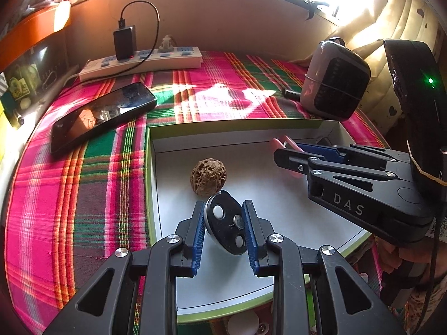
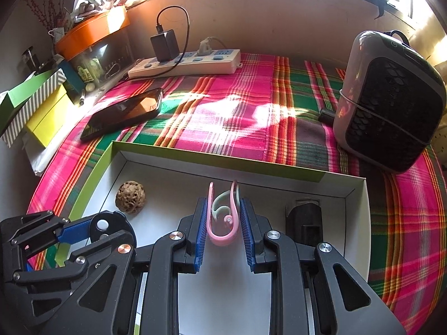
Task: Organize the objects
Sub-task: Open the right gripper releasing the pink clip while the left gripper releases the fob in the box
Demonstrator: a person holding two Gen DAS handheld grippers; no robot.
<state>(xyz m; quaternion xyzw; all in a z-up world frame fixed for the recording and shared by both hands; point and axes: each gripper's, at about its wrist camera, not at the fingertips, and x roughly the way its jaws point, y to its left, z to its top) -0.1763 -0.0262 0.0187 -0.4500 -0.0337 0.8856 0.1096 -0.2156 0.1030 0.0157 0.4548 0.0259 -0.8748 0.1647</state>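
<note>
A: Why are both tools over the white box (image 2: 357,212), low centre of the frame?

B: It collects things; the walnut (image 1: 208,177) already lies inside.

A: And their loads?

B: Left gripper (image 1: 223,230) clamps a black disc (image 1: 225,224); right gripper (image 2: 223,230) pinches a pink clip (image 2: 222,237), ready to drop.

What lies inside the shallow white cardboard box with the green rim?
Resting inside the box: a brown wrinkled walnut and a dark cylindrical object. The floor beneath both grippers' held items is hidden.
</note>
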